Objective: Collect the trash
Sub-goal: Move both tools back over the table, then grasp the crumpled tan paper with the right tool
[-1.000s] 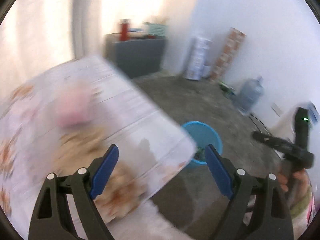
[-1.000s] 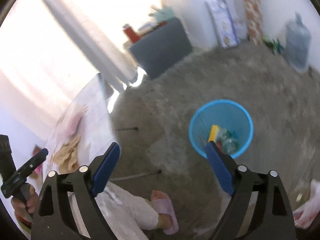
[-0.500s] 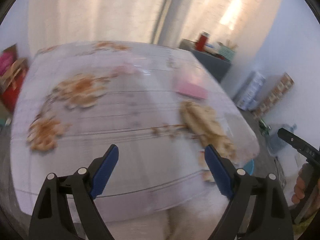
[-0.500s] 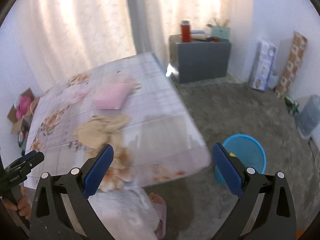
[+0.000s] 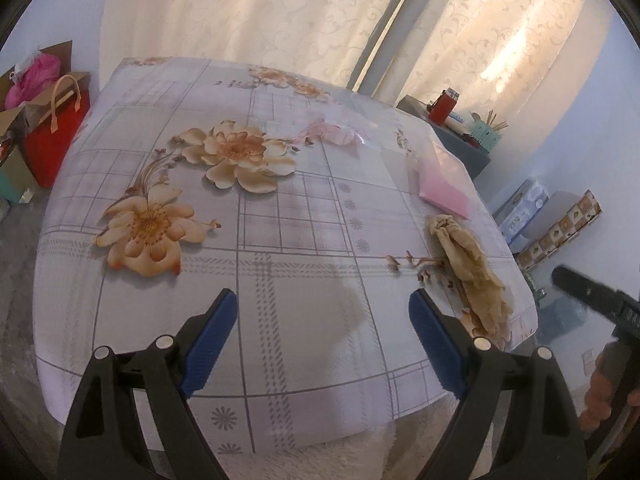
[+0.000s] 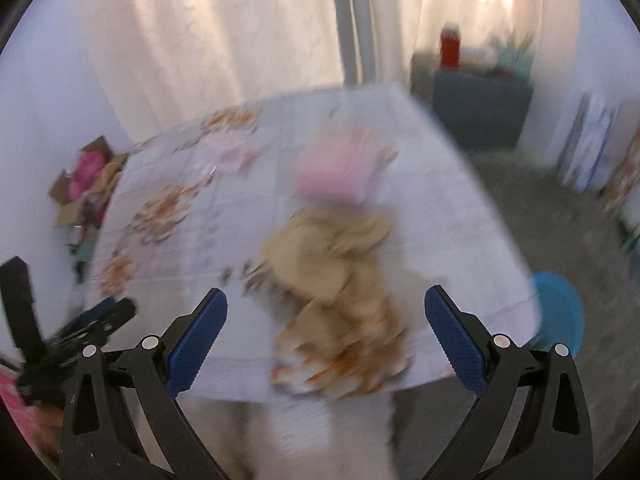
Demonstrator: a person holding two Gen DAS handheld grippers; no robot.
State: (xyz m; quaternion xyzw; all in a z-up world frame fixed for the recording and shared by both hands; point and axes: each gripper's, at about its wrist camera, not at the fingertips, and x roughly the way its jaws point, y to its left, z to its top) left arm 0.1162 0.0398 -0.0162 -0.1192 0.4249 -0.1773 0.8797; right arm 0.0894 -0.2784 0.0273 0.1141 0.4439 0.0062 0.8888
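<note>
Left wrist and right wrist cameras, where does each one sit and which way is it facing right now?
Left wrist: on the left gripper, angled down over the table; the right gripper's black body and hand show at right.
Right wrist: on the right gripper, angled down at the crumpled brown paper; blurred.
Shared: table, brown paper, pink packet, curtains.

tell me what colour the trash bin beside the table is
Bright blue; the bin shows only in the right wrist view, past the table's corner.
</note>
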